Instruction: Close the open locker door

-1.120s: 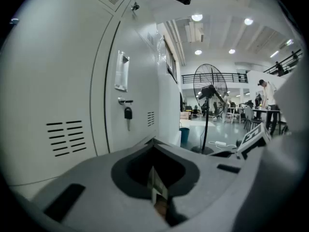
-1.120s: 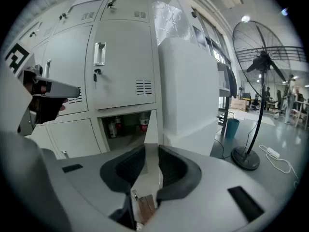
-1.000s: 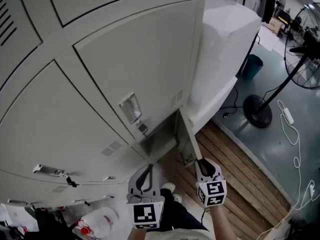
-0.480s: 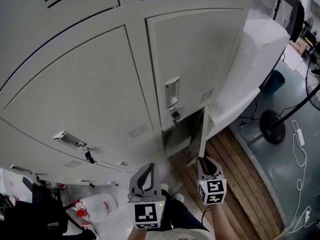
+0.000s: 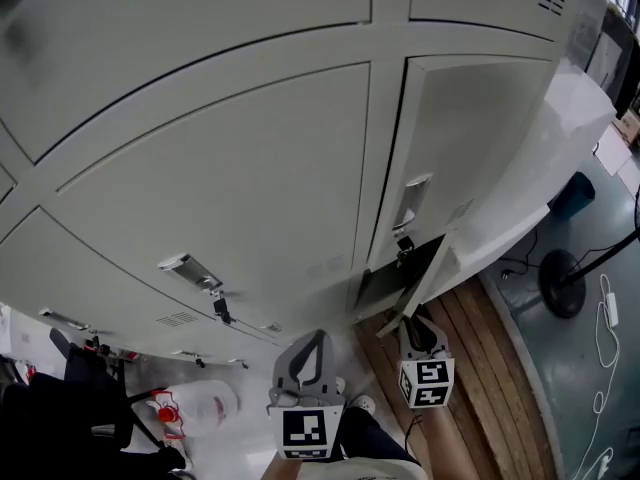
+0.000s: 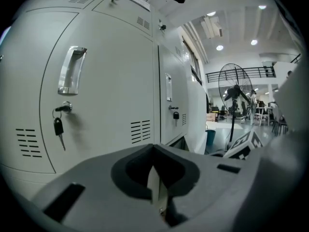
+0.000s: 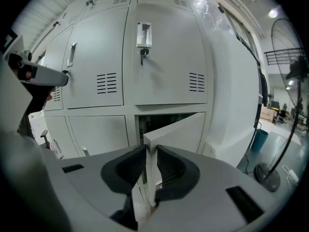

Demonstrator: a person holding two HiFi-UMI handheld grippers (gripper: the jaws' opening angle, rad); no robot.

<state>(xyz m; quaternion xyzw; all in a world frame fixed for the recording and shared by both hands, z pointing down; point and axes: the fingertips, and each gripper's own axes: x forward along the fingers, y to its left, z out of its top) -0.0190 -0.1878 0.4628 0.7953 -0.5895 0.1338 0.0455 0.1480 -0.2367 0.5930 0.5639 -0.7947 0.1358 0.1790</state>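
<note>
Low in the bank of lockers (image 5: 250,168), the open locker door (image 7: 181,127) is swung out. Its upright free edge is clamped between the fingers of the right gripper (image 7: 150,166), which have just been closing on it, and the opening lies at 11 o'clock from them. The left gripper (image 5: 312,348), fingers together and empty, is held farther off at 8 o'clock. Floorboards (image 5: 480,358) lie below, and a fan (image 5: 562,288) stands at 3 o'clock.

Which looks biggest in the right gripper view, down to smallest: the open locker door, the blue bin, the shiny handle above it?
1. Open locker door: largest, and nearest the camera.
2. Blue bin and shiny handle: look about alike, so no ranking.
</note>
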